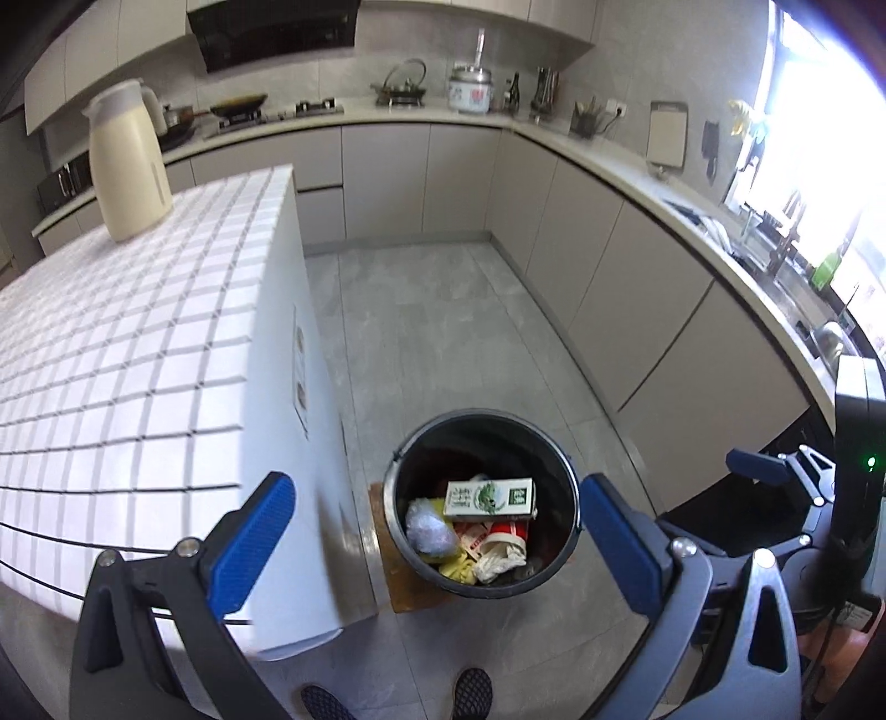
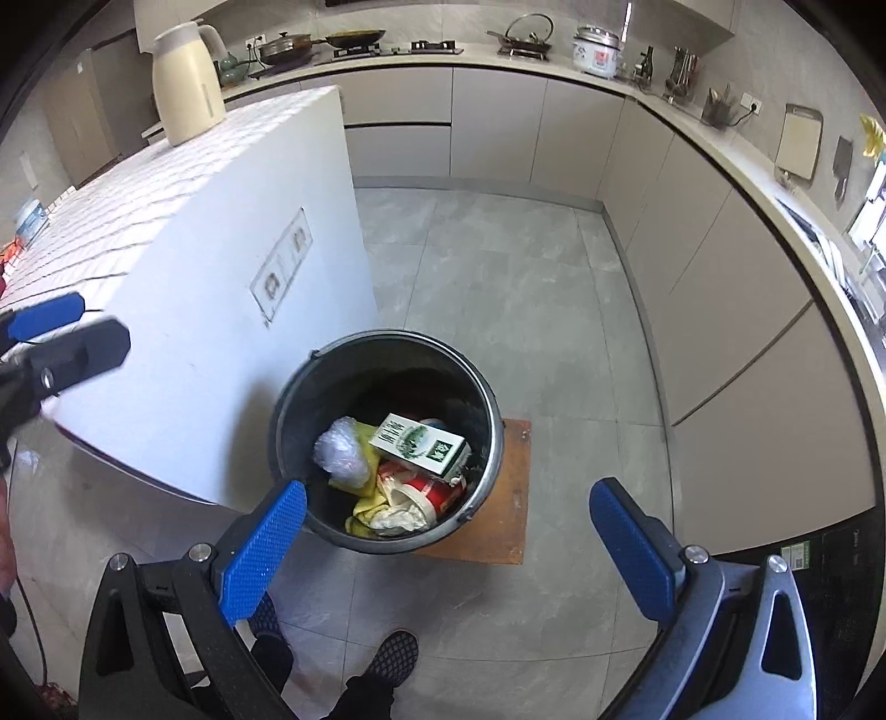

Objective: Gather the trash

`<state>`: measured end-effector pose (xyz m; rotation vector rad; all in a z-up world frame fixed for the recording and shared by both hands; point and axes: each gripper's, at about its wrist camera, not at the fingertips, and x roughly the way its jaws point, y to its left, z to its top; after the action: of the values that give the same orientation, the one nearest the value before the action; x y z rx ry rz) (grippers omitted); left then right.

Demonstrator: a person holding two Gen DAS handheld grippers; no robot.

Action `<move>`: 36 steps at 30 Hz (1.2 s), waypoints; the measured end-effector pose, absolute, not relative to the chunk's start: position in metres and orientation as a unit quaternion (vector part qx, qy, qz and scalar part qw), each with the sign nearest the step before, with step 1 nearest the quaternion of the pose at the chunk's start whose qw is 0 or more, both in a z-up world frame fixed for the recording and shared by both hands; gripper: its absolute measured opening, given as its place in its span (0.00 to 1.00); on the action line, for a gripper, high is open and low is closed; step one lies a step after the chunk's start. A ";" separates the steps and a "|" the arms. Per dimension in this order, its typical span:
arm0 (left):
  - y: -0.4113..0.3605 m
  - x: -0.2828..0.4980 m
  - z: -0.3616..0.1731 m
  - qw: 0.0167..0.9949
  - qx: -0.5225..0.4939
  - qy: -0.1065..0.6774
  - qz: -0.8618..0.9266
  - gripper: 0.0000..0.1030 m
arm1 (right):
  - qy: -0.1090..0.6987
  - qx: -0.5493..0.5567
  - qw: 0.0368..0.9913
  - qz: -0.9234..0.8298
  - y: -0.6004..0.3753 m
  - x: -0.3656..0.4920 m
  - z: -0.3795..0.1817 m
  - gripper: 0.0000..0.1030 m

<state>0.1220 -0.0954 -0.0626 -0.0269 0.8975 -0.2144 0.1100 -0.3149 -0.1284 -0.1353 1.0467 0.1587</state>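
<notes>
Both grippers over bin, empty.
Left gripper (image 1: 437, 531) and right gripper (image 2: 447, 534) jaws spread wide; round black plastic bucket (image 2: 387, 354) lower centre holds green-white carton (image 2: 421, 446).

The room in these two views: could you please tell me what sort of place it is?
A home kitchen, most likely. A gas hob with pans sits on the counter, a rice cooker stands farther along, and a sink lies under the window.

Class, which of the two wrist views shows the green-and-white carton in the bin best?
The right wrist view: the green-and-white carton appears larger, with its printed top and one end visible inside the black bin. The left wrist view shows the same carton smaller, mostly its top face.
</notes>
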 end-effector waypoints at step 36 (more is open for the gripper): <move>-0.024 0.047 -0.001 0.926 -0.012 0.356 -0.123 1.00 | 0.371 -0.006 0.929 0.006 -0.246 -0.006 0.017 1.00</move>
<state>0.0474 -0.0241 -0.0011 -0.0250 0.7299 -0.2526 -0.0057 -0.2456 0.0166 -0.0117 0.7595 0.0116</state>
